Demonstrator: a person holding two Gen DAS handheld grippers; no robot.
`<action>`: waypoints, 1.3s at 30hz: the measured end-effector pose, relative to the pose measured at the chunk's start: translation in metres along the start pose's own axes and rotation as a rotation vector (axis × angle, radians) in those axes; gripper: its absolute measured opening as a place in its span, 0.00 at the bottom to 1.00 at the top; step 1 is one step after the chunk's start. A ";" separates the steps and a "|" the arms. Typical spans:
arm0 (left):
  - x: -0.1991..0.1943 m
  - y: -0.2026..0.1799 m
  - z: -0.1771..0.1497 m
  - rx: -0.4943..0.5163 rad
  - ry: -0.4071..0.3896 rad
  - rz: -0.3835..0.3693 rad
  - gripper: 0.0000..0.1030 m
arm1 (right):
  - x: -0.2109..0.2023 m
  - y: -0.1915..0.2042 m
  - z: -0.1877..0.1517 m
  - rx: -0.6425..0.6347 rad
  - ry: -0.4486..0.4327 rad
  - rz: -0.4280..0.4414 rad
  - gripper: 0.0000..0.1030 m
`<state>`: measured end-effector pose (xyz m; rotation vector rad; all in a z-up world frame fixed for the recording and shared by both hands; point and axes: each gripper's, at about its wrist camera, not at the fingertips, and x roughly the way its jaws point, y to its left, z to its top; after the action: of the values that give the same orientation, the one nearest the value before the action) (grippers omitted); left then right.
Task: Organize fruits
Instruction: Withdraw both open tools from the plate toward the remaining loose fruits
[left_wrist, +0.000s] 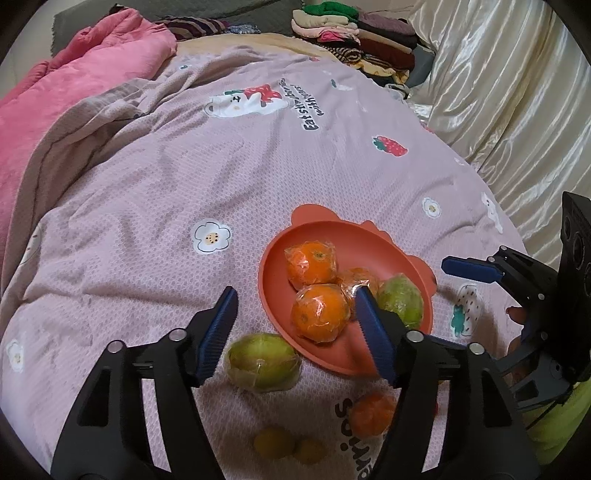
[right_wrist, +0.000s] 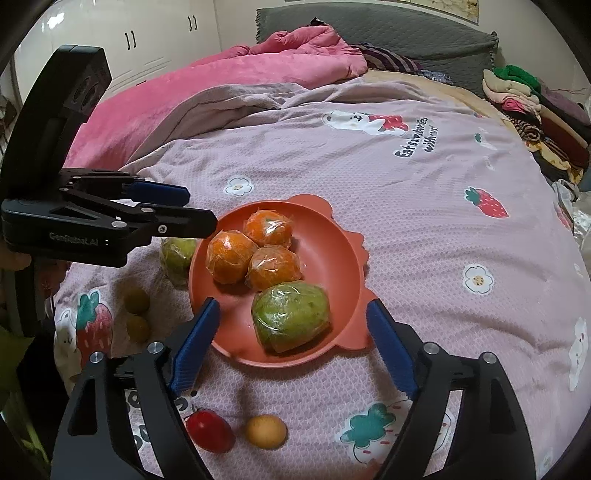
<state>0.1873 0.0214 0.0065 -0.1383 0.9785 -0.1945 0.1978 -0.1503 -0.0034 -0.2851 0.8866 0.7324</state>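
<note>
An orange plate (left_wrist: 275, 266) (right_wrist: 332, 236) lies on the bed. It holds three wrapped oranges (left_wrist: 312, 264) (right_wrist: 229, 256) and one wrapped green fruit (left_wrist: 400, 299) (right_wrist: 291, 315). A second wrapped green fruit (left_wrist: 262, 360) (right_wrist: 177, 254) lies on the blanket beside the plate's left rim. My left gripper (left_wrist: 295, 295) (right_wrist: 184, 210) is open and empty, hovering above that fruit and the plate's edge. My right gripper (right_wrist: 293, 306) is open and empty, its fingers either side of the green fruit on the plate. One blue fingertip (left_wrist: 469, 267) of it shows in the left wrist view.
Loose on the blanket: an orange (left_wrist: 371, 413), two small green fruits (left_wrist: 273, 441) (right_wrist: 136, 299), a red fruit (right_wrist: 208, 430) and a yellow-orange fruit (right_wrist: 266, 430). A pink quilt (left_wrist: 74, 96) is bunched at the far left. Folded clothes (left_wrist: 351, 33) are stacked at the back.
</note>
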 end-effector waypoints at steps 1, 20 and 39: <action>-0.001 0.000 0.000 0.000 -0.003 0.002 0.59 | -0.001 0.000 0.000 0.001 -0.001 -0.001 0.81; -0.026 0.001 -0.002 -0.019 -0.052 0.010 0.74 | -0.017 0.000 -0.001 0.019 -0.024 -0.042 0.92; -0.055 0.000 -0.010 -0.033 -0.099 0.030 0.84 | -0.041 0.010 -0.003 0.022 -0.064 -0.044 0.93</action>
<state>0.1494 0.0339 0.0455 -0.1619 0.8852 -0.1431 0.1721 -0.1634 0.0282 -0.2592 0.8251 0.6873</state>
